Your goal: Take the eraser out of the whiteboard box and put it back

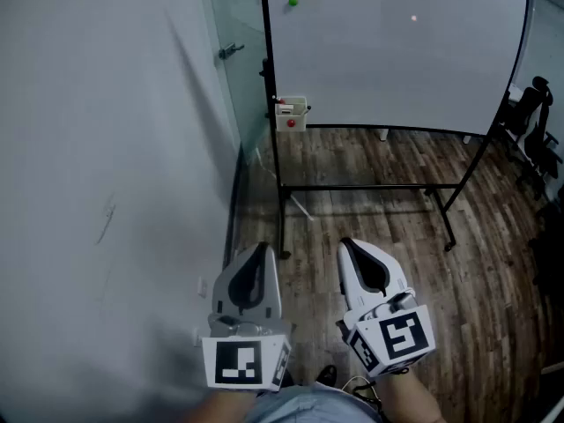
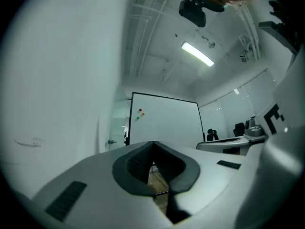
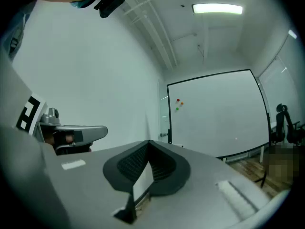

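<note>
Left gripper (image 1: 261, 250): jaws closed tip to tip, nothing between them, touching nothing. Right gripper (image 1: 347, 245): same, jaws together and empty. Both held side by side, low, over wood floor (image 1: 370, 218), pointing at whiteboard (image 1: 397, 51), well apart from it. Box (image 1: 291, 113) hangs at board's lower left corner. Eraser too small to make out there.

Room — plain white wall (image 1: 106, 104) at left, glass door (image 1: 240, 95), dark wood-plank floor (image 1: 370, 210), black office chairs (image 1: 533, 117) far right, ceiling strip light (image 3: 217, 8).
</note>
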